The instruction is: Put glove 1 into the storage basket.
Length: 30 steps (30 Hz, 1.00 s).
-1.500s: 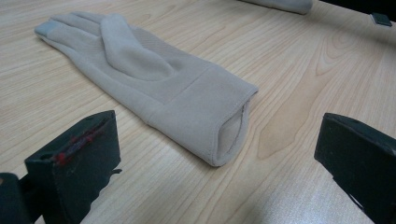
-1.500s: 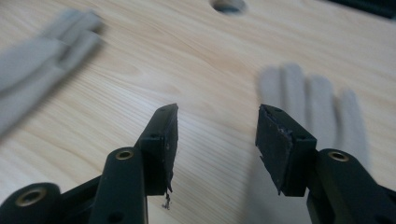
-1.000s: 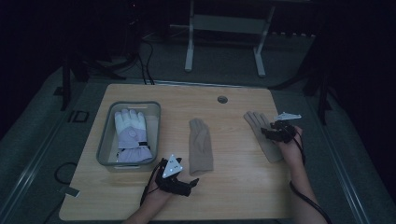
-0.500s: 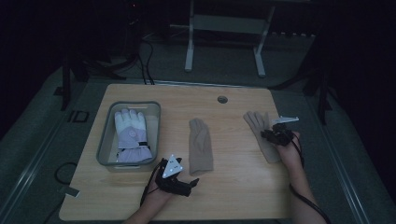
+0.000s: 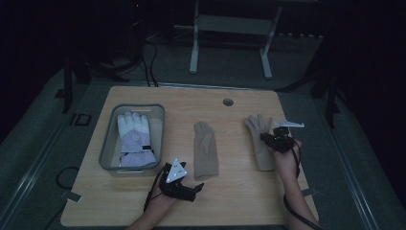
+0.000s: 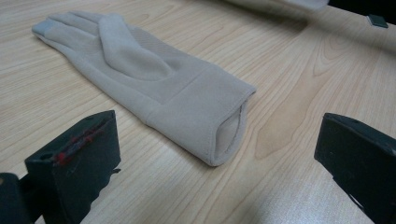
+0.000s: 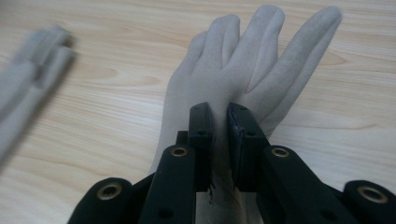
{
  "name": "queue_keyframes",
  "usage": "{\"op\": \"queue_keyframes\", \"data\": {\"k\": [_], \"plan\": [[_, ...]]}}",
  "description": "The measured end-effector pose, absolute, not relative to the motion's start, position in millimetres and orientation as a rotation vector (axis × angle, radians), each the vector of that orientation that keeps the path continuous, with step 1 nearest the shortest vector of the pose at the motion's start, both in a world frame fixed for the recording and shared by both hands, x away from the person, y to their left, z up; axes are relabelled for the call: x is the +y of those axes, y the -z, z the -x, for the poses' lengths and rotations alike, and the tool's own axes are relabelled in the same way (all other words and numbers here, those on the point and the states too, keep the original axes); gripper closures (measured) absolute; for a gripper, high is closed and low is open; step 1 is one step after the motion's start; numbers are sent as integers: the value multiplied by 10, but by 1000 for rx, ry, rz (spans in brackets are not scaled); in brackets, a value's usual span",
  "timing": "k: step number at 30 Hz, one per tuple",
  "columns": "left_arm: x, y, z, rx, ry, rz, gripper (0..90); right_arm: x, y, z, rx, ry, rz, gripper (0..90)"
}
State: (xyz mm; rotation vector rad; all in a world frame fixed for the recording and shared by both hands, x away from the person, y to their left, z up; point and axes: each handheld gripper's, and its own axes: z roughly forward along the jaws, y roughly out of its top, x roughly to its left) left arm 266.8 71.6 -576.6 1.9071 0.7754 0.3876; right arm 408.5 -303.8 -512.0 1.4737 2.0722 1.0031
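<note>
Two beige gloves lie flat on the wooden table (image 5: 239, 201). The middle glove (image 5: 206, 149) points away from me, and my left gripper (image 5: 186, 190) rests on the table just short of its cuff. In the left gripper view that cuff (image 6: 224, 126) lies ahead between the wide-apart jaws, and the left gripper (image 6: 215, 161) is open and holds nothing. The right glove (image 5: 260, 143) has spread fingers. My right gripper (image 5: 272, 140) sits on its palm. The right gripper (image 7: 219, 123) is shut on a fold of this glove (image 7: 261, 60).
A grey bin (image 5: 108, 143) at the left of the table holds a white and lavender padded glove (image 5: 134, 139). A round cable hole (image 5: 228, 102) sits near the far edge. Beyond the table stand a metal frame (image 5: 230, 43) and cables on the floor.
My right gripper has shifted slightly toward me and to the left on the right glove. The left gripper has stayed where it was.
</note>
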Motion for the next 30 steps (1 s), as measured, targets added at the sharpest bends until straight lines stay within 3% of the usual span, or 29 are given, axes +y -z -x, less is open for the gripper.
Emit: {"op": "queue_keyframes", "data": {"k": [4, 16, 23, 27, 30], "plan": [[713, 5766, -2667, 773, -390, -1910, 4, -2911, 5093, -3942, 2067, -1010, -1463, 803], [710, 5766, -2668, 772, -394, -1911, 4, -2780, 5471, -3847, 2099, -846, -1563, 783], [708, 5766, -2668, 767, -391, -1914, 4, -2741, 5413, -3828, 2162, -919, -1568, 621], [706, 5766, -2665, 764, -393, -1915, 4, -2760, 5314, -3802, 2209, -970, -1422, 511], [708, 5766, -2668, 767, -388, -1914, 4, -2792, 5282, -3783, 2258, -951, -1223, 482]]}}
